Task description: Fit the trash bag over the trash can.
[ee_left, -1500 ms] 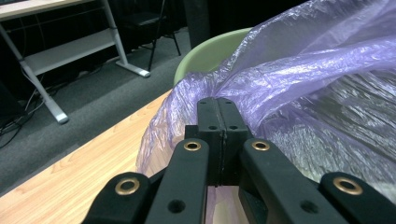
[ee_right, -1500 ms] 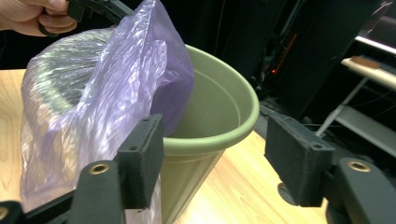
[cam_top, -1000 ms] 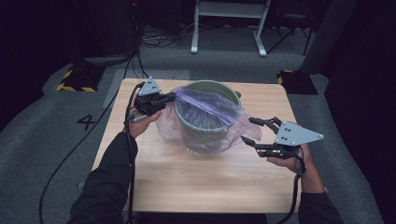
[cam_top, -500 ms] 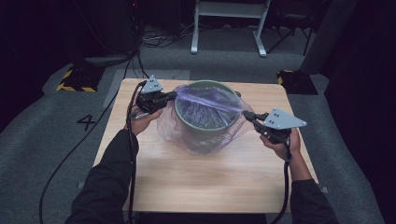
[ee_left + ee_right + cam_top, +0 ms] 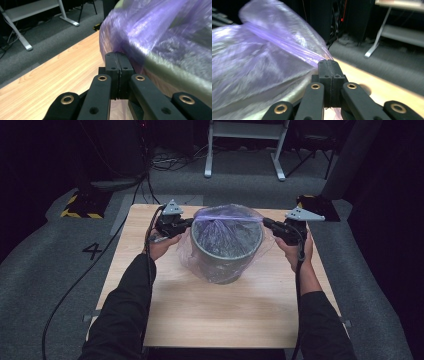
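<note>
While clamped together on the purple bag (image 5: 227, 227), each pair of jaws pinching its film at a fingertip: left gripper (image 5: 181, 223) at one edge of the mouth, right gripper (image 5: 270, 224) at the opposite edge. Between both jaws, bag stretched taut, long axis running straight from one pinch to the other across the upright grey bin (image 5: 226, 255) on the table (image 5: 215, 315). Probably mid-fitting the liner; next, likely pulling each edge outward and down over the rim without tearing or slipping.

High view looks down; tongs views closely share the bag (image 5: 227, 227).
</note>
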`<move>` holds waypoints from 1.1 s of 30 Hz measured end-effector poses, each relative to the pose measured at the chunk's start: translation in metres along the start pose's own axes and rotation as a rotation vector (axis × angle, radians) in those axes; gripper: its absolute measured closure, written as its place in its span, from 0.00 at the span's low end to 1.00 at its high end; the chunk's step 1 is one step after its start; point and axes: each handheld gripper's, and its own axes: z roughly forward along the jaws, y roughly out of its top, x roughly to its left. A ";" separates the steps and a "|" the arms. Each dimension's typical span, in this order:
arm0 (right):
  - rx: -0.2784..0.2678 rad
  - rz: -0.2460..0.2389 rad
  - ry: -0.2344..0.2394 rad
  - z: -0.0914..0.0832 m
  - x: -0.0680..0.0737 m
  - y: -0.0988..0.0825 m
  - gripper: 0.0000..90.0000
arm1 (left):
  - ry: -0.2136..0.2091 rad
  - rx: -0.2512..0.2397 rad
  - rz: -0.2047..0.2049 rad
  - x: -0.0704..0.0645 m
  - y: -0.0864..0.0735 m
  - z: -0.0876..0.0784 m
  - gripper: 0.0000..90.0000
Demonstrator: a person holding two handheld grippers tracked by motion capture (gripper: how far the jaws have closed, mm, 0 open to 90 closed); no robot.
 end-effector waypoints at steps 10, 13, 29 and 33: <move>0.051 0.113 0.014 0.032 -0.014 -0.016 1.00 | -0.009 0.015 -0.046 0.002 -0.002 0.018 0.93; 0.072 0.130 0.005 0.037 -0.018 -0.019 1.00 | 0.015 0.022 -0.061 0.000 -0.004 0.023 0.83; 0.180 0.242 0.072 0.053 -0.033 -0.044 1.00 | -0.063 0.002 -0.148 0.003 -0.026 0.020 0.46; 0.164 0.242 0.113 0.052 -0.029 -0.051 1.00 | -0.101 0.007 -0.127 -0.004 -0.033 0.020 0.58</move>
